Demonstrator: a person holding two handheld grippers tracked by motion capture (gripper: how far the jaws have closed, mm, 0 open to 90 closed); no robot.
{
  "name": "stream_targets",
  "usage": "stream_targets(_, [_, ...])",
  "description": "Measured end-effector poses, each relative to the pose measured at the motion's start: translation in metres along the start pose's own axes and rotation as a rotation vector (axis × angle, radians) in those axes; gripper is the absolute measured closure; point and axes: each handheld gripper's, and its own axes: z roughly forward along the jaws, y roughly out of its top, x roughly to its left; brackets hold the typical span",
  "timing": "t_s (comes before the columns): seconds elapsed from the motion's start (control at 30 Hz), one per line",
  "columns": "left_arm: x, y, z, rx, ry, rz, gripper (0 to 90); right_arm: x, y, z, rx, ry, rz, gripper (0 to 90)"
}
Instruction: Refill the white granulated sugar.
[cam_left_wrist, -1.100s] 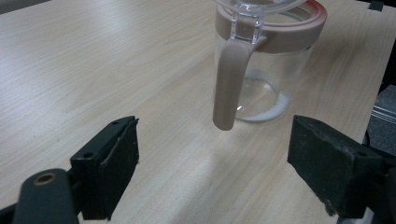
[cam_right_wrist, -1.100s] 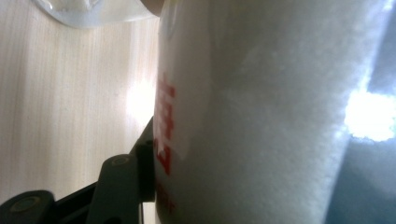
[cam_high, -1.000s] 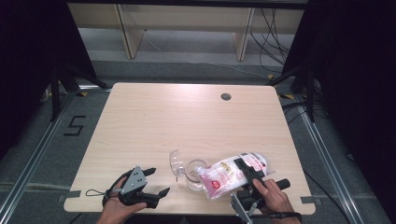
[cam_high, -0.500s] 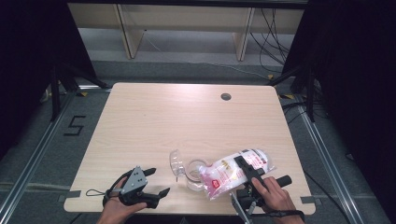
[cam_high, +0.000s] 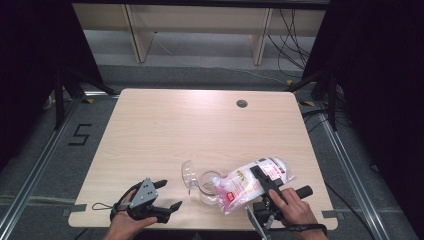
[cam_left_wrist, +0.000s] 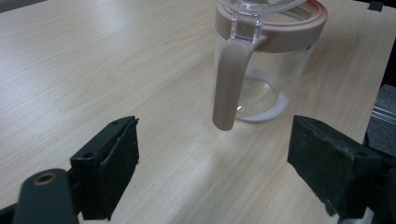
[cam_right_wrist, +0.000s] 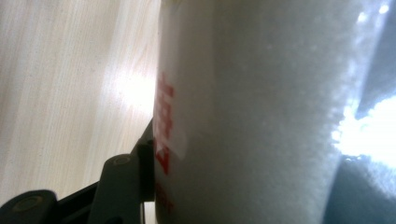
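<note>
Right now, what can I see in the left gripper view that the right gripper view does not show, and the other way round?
The left gripper view has the clear glass jar with a dusty-pink rim and handle, standing upright on the table with a thin layer of white powder at its bottom, and the left gripper open, its fingers apart with nothing between them. The right gripper view has, very close, the clear plastic bag of white granules with red print, pressed against a black finger. Both include the light wooden table.
</note>
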Motion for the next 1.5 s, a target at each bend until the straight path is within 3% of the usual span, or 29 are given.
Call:
stream_targets(0.13, [0.0,0.0,0.0,0.001,0.002,0.0,16.0,-0.004,0.002,0.001,-0.009,0.003,-0.053,48.4])
stream_targets(0.2, [-0.002,0.0,0.0,0.002,0.005,-0.033,16.0,-0.004,0.003,0.001,-0.012,0.0,-0.073,48.4])
stream_targets(0.23, [-0.002,0.0,0.0,0.001,0.005,-0.033,16.0,-0.007,0.003,0.003,-0.037,-0.005,-0.119,48.5])
stream_targets(0.27, [-0.003,-0.001,0.0,-0.004,0.007,-0.042,16.0,0.002,0.003,-0.003,0.043,0.008,0.015,48.5])
stream_targets(0.33, [-0.002,0.0,0.0,0.001,0.008,-0.038,16.0,-0.001,0.003,-0.001,0.008,0.003,-0.011,48.5])
stream_targets(0.37, [-0.002,0.0,0.0,0.001,0.008,-0.037,16.0,-0.006,0.004,0.003,-0.046,-0.029,-0.087,48.6])
stream_targets(0.47, [-0.002,0.0,-0.001,-0.001,0.003,-0.025,16.0,-0.009,0.005,0.004,-0.053,-0.04,-0.128,48.6])
stream_targets(0.57, [-0.002,0.0,0.0,-0.001,0.004,-0.035,16.0,-0.01,0.005,0.003,-0.046,-0.029,-0.135,48.7])
stream_targets(0.63, [0.0,0.0,0.0,-0.001,-0.002,0.003,16.0,-0.01,0.005,0.003,-0.047,-0.032,-0.143,48.8])
stream_targets(0.7, [0.0,0.001,0.0,-0.004,-0.003,0.002,16.0,-0.01,0.005,0.004,-0.047,-0.034,-0.143,48.9])
stream_targets(0.73, [-0.002,0.0,0.0,-0.002,0.004,-0.03,16.0,-0.01,0.005,0.005,-0.054,-0.045,-0.143,48.9])
stream_targets(0.8, [-0.002,0.0,0.0,-0.006,0.001,-0.04,16.0,-0.011,0.005,0.005,-0.049,-0.042,-0.161,49.0])
stream_targets(0.87, [-0.002,0.0,0.0,-0.001,0.005,-0.035,16.0,-0.009,0.004,0.005,-0.035,-0.024,-0.132,49.0])
stream_targets(0.97, [0.0,0.0,0.0,-0.002,-0.002,0.002,16.0,-0.011,0.006,0.005,-0.039,-0.021,-0.149,49.1])
stream_targets(1.03, [-0.001,0.0,0.0,0.001,0.004,-0.009,16.0,-0.009,0.006,0.005,-0.03,-0.017,-0.127,49.2])
stream_targets(1.07, [-0.002,0.0,0.0,-0.001,0.003,-0.035,16.0,-0.01,0.007,0.006,-0.056,-0.042,-0.16,49.2])
stream_targets(1.1, [0.0,0.0,0.0,-0.001,0.007,-0.011,16.0,-0.009,0.007,0.006,-0.05,-0.034,-0.152,49.2])
stream_targets(1.2, [-0.001,0.0,-0.001,-0.003,0.006,-0.024,16.0,-0.008,0.006,0.005,-0.033,-0.012,-0.151,49.3])
stream_targets(1.23, [0.0,0.0,-0.001,-0.002,0.005,-0.004,16.0,-0.01,0.006,0.006,-0.038,-0.016,-0.177,49.4])
stream_targets(1.27, [-0.001,0.0,0.0,-0.003,0.005,-0.032,16.0,-0.009,0.006,0.006,-0.039,-0.013,-0.173,49.4])
stream_targets(1.33, [0.0,0.0,0.0,-0.002,0.007,-0.01,16.0,-0.009,0.006,0.006,-0.049,-0.024,-0.178,49.4])
stream_targets(1.4, [0.0,0.0,0.0,-0.002,0.006,-0.006,16.0,-0.006,0.005,0.005,-0.035,-0.021,-0.135,49.5])
stream_targets(1.5, [0.0,0.0,0.0,-0.001,0.002,-0.007,16.0,-0.007,0.005,0.006,-0.044,-0.026,-0.15,49.5])
